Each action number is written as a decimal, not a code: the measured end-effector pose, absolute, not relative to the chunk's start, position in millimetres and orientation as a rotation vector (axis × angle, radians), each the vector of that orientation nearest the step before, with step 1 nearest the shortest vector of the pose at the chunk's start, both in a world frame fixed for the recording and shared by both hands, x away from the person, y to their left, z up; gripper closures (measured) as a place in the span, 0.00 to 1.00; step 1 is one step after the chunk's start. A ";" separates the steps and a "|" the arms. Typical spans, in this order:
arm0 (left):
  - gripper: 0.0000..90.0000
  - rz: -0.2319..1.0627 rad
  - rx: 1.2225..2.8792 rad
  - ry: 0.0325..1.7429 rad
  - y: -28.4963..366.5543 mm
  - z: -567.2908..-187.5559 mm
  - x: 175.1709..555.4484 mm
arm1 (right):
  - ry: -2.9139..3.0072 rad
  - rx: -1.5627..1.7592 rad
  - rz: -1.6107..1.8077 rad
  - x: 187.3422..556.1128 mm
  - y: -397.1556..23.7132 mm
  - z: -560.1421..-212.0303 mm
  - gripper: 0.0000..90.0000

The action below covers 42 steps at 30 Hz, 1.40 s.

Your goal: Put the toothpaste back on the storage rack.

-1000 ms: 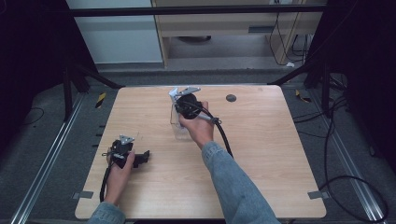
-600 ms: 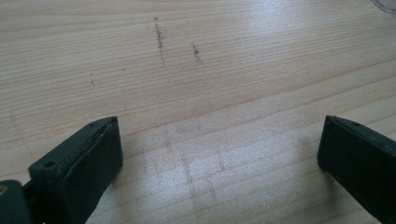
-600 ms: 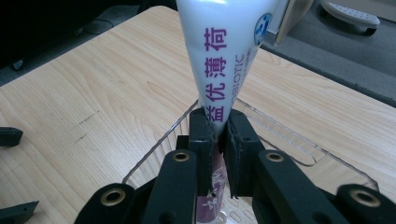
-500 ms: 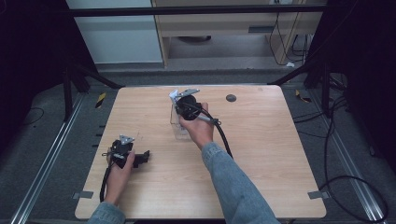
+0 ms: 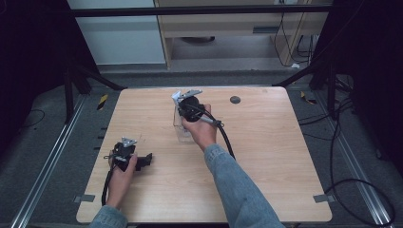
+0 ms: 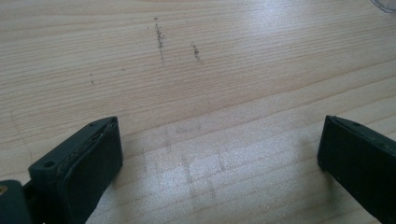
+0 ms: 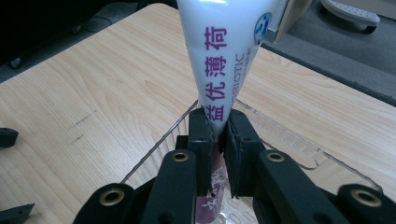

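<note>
A white tube (image 7: 224, 51) with purple lettering stands upright, its narrow flat end pinched by my right gripper (image 7: 218, 135), which is shut on it. The tube hangs over a clear plastic tray (image 7: 289, 140). In the high view that tray (image 5: 182, 129) lies on the far middle of the wooden table (image 5: 266, 142), with the right hand above it. My left gripper (image 6: 219, 149) rests low over bare wood with its jaws wide open and nothing between them. In the high view the left gripper (image 5: 142, 160) sits near the table's front left.
A small dark round disc (image 5: 235, 99) lies near the table's far edge, right of the right hand. The right gripper's black cable (image 5: 227, 137) trails along the forearm. A black frame and cables surround the table on the floor.
</note>
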State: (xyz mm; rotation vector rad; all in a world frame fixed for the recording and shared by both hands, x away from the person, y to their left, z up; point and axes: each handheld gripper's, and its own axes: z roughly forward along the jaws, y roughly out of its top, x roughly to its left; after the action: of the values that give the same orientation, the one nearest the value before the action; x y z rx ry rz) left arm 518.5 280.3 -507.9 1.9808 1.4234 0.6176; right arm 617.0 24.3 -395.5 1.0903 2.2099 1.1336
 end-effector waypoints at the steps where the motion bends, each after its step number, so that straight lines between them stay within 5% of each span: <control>1: 0.00 0.617 1.981 1.423 280.3 -508.0 518.5 | 2.207 1.092 1.136 617.6 24.7 -395.6 0.91; 42: 0.00 0.617 1.981 1.424 280.2 -508.0 518.5 | 2.224 1.113 1.140 628.2 29.7 -396.0 0.88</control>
State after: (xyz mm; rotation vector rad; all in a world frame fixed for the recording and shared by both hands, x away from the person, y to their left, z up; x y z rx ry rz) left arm 518.5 280.2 -508.0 1.9807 1.4235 0.6171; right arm 628.2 29.7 -396.0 1.1131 2.2239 1.1399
